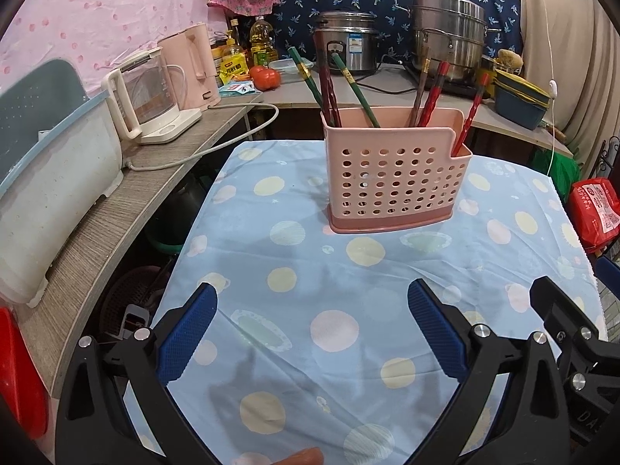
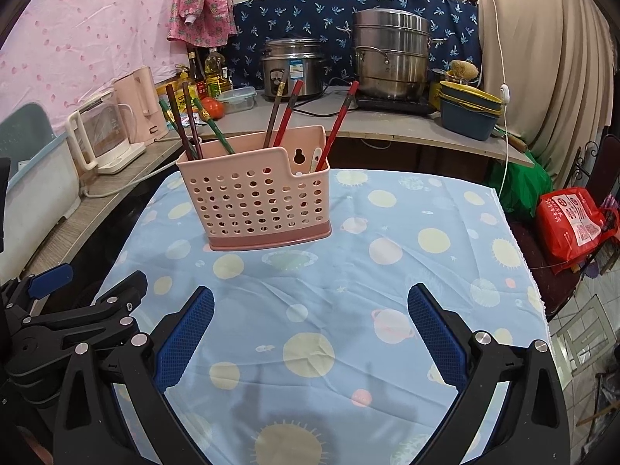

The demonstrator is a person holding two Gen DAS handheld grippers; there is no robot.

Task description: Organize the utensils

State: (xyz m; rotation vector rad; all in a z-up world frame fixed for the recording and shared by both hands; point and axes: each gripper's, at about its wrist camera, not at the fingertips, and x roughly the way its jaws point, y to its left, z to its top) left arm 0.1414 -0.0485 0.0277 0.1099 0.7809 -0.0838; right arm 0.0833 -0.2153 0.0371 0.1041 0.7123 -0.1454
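**Chopsticks stand sorted in pink holder as both grippers hang open**

A pink perforated utensil holder [image 1: 395, 178] stands upright on a surface draped with a blue planet-print cloth [image 1: 310, 271], toward its far side. Green chopsticks [image 1: 354, 91] and dark red ones [image 1: 328, 93] lean out of the holder's left end; a brown chopstick [image 1: 420, 89] and red chopsticks [image 1: 436, 91] rise from its middle, and a single red chopstick [image 1: 471, 114] leans from the notched right end. In the right wrist view a small pale utensil [image 2: 314, 159] shows inside that notched end; its kind cannot be told.

The left gripper [image 1: 312, 333] is in front of the holder, well apart from it, its blue-padded fingers [image 1: 186, 335] spread wide with nothing between them. The right gripper [image 2: 310, 333] is likewise spread and empty, to the right of the left one.

Behind the holder, a counter carries a rice cooker [image 1: 347, 42], a stacked steel steamer pot [image 1: 447, 35], a tomato [image 1: 265, 77] and cooking oil bottles [image 1: 261, 40]. Left of the holder sit a glass kettle [image 1: 149, 100] and a pink kettle [image 1: 192, 66]. A red plastic bag [image 2: 573, 224] lies right of the holder, beyond the cloth's edge.
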